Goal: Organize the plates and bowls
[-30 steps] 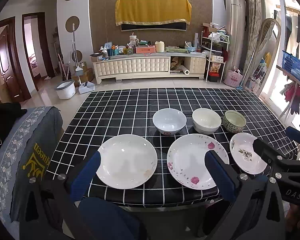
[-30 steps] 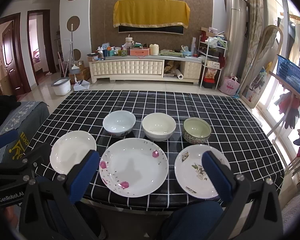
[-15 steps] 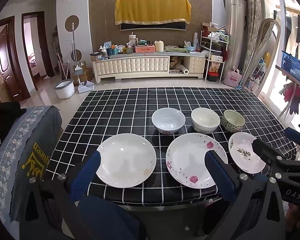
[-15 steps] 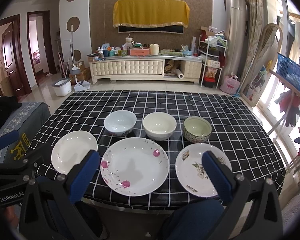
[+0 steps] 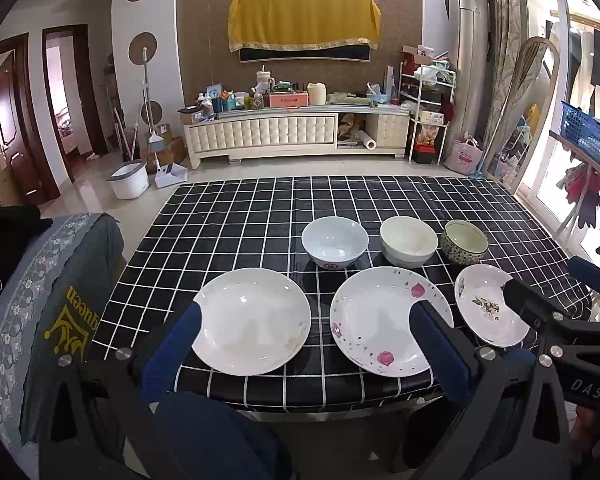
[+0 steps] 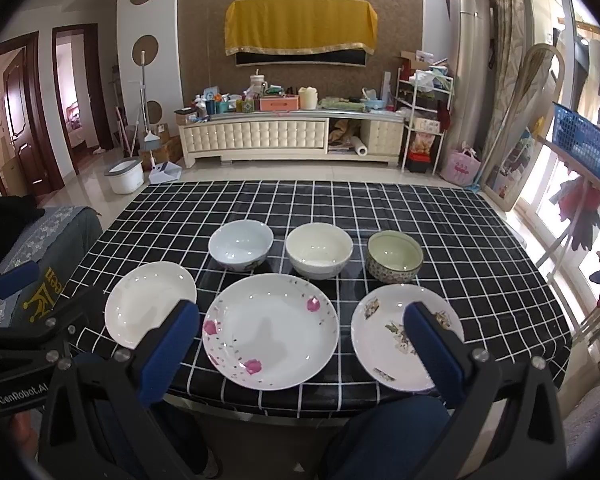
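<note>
Three plates lie in a row at the table's near edge: a plain white plate (image 5: 256,320) (image 6: 150,302), a pink-flowered plate (image 5: 384,320) (image 6: 270,330) and a small leaf-patterned plate (image 5: 486,304) (image 6: 396,332). Behind them stand a pale blue bowl (image 5: 335,242) (image 6: 241,244), a cream bowl (image 5: 409,240) (image 6: 319,255) and a green patterned bowl (image 5: 464,242) (image 6: 395,256). My left gripper (image 5: 304,324) is open and empty, just before the table edge. My right gripper (image 6: 302,322) is open and empty, beside it.
The black checked tablecloth (image 5: 260,208) covers the table. A cloth-draped chair (image 5: 48,280) stands at the left. A drying rail with a blue basket (image 6: 580,144) stands at the right. A TV cabinet (image 5: 284,132) is far behind.
Both grippers have drifted very slightly back and up; the dishes sit a little lower and smaller in view. Nothing on the table has moved.
</note>
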`<state>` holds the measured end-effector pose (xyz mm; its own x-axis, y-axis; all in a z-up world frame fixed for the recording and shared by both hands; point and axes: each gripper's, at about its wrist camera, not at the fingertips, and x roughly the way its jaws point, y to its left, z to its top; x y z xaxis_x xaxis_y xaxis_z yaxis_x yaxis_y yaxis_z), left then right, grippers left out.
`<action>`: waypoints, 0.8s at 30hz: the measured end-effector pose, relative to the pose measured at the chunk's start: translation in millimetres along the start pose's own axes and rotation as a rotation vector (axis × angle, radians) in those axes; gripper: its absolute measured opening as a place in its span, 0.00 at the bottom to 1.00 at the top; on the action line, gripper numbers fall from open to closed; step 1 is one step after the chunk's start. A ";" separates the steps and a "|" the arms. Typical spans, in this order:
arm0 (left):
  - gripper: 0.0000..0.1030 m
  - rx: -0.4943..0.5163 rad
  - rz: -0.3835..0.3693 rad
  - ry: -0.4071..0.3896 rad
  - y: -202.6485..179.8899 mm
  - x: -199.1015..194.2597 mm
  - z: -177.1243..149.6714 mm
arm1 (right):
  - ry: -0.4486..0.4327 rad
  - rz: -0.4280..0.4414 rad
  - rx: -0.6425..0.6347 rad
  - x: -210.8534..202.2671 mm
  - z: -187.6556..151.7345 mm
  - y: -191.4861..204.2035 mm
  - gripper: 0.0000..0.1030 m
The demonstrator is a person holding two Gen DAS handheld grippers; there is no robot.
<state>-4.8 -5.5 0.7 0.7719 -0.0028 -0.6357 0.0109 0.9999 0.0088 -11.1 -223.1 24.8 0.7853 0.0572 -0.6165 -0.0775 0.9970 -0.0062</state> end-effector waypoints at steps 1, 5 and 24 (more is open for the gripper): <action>1.00 0.003 -0.002 -0.002 -0.1 -0.3 0.1 | 0.001 -0.002 0.000 0.2 -0.1 0.4 1.00; 1.00 0.029 0.000 -0.013 -2.2 1.5 1.8 | 0.010 0.001 0.006 3.9 -0.1 -0.3 1.00; 1.00 0.016 0.031 -0.020 49.9 44.0 31.9 | 0.001 0.136 -0.057 56.2 45.6 38.4 1.00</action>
<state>50.0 43.8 -2.2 0.7847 0.0279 -0.6192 -0.0034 0.9992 0.0407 58.0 -179.2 25.8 0.7646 0.1916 -0.6154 -0.2179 0.9754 0.0329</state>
